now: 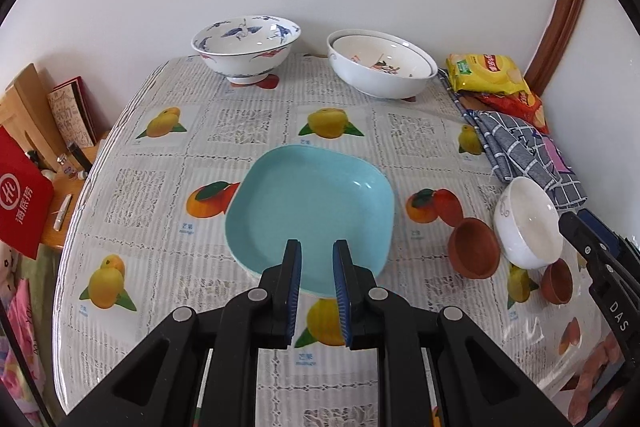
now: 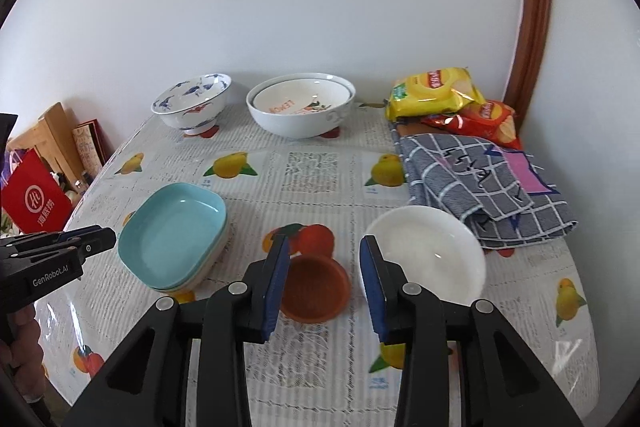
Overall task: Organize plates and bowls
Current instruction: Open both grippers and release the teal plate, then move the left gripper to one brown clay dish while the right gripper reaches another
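Plates (image 2: 172,235) stacked at table (image 1: 256,119) centre-left, teal one on top; that part looks done. Two white bowls nested at the back (image 1: 380,67); blue-patterned bowl (image 1: 246,45) stands alone beside them. Left to sort, by my reading: small white bowl (image 2: 428,255), tilted near the checked cloth (image 2: 480,183), and brown cups (image 1: 474,247), one more (image 1: 558,281) just behind. Left gripper (image 1: 316,267) over the plates' near rim, jaws nearly together, empty. Right gripper (image 2: 324,263) above a brown cup, jaws apart, gripping nothing.
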Action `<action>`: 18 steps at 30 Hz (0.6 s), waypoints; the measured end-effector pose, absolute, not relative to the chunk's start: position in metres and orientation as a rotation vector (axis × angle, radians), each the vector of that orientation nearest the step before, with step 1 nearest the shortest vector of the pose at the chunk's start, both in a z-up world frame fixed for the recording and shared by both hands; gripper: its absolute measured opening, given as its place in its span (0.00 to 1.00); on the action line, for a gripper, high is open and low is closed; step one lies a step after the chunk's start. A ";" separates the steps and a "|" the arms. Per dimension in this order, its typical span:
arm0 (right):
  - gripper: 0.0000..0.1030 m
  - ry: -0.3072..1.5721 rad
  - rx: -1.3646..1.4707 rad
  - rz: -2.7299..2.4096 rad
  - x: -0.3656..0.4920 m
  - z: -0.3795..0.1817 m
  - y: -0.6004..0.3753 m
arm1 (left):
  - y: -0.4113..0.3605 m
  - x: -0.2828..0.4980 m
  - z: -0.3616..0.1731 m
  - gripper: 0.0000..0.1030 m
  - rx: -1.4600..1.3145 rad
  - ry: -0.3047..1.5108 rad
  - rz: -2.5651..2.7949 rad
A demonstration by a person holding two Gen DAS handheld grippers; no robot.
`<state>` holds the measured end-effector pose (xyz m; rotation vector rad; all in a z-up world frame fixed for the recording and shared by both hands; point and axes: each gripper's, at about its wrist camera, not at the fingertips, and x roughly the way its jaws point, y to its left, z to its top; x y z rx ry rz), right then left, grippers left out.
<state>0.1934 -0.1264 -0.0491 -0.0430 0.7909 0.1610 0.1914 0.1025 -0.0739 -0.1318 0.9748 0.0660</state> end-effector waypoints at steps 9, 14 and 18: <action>0.39 0.778 0.035 0.031 0.159 -0.046 -0.210 | 0.040 0.188 -0.070 0.23 -0.092 0.969 -0.013; 0.39 0.836 0.074 -0.018 0.151 -0.059 -0.250 | 0.013 0.190 -0.078 0.30 -0.080 0.986 -0.038; 0.39 0.885 0.066 -0.064 0.147 -0.079 -0.276 | 0.000 0.194 -0.088 0.36 -0.079 1.009 -0.039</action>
